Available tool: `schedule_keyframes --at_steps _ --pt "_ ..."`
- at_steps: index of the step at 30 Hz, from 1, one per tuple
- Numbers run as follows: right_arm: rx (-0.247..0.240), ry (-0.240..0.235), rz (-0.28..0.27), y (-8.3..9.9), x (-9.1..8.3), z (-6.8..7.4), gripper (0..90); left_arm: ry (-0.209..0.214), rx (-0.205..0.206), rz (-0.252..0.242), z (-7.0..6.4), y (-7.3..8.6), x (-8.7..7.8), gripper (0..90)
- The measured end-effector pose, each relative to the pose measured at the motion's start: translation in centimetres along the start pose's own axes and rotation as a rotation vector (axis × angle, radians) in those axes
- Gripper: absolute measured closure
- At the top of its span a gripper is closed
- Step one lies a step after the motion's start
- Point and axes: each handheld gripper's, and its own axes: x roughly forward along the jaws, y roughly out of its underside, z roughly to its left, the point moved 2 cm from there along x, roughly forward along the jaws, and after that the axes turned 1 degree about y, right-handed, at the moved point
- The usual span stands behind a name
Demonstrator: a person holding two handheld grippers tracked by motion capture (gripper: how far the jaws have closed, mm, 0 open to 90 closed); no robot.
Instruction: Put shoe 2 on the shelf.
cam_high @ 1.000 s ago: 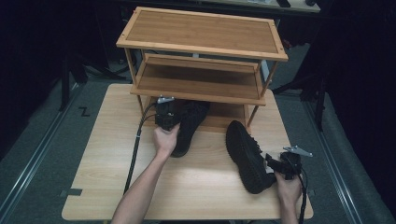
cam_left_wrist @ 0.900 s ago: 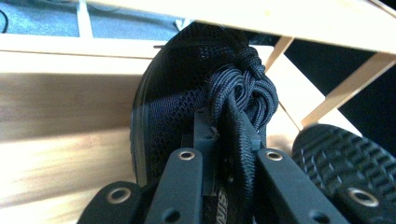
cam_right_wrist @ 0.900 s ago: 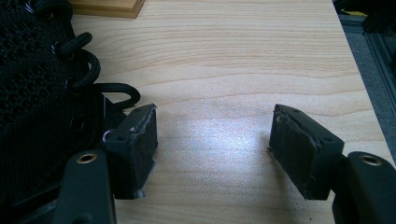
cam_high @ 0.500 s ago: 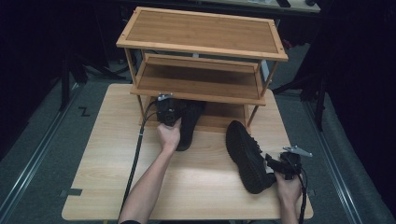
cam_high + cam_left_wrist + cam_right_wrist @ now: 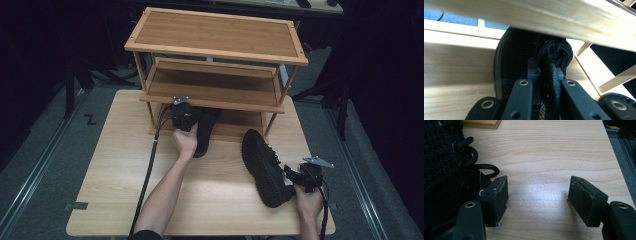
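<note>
now left gripper (image 5: 192, 119) clamps shoe (image 5: 205, 131) under rack (image 5: 215, 95); right gripper (image 5: 537, 202) spread beside second shoe (image 5: 264, 167).

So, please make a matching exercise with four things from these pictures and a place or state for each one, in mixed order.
Things:
1. left gripper
2. right gripper
3. shoe on the person's left
4. shoe on the person's right

Places or states:
A. jaws open over bare table
B. lying fully out on the table
C. toe end under the rack's lowest shelf
D. jaws closed on a shoe's laced part

Right pairs: 1-D, 2-A, 3-C, 4-B
</note>
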Motion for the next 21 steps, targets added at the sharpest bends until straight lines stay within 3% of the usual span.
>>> schedule_keyframes --at_steps 8,17,21 --pt "0.000 -0.001 0.000 0.0 0.0 0.0 32.7 -0.019 0.005 -0.005 0.1 0.3 1.0 84.5" --pt "-0.001 0.000 0.000 0.0 0.0 0.0 32.7 -0.046 0.039 -0.016 0.3 0.4 1.1 82.8" --pt "-0.002 0.000 0.000 0.0 0.0 0.0 32.7 -0.043 0.028 -0.017 0.6 0.3 1.2 80.4"
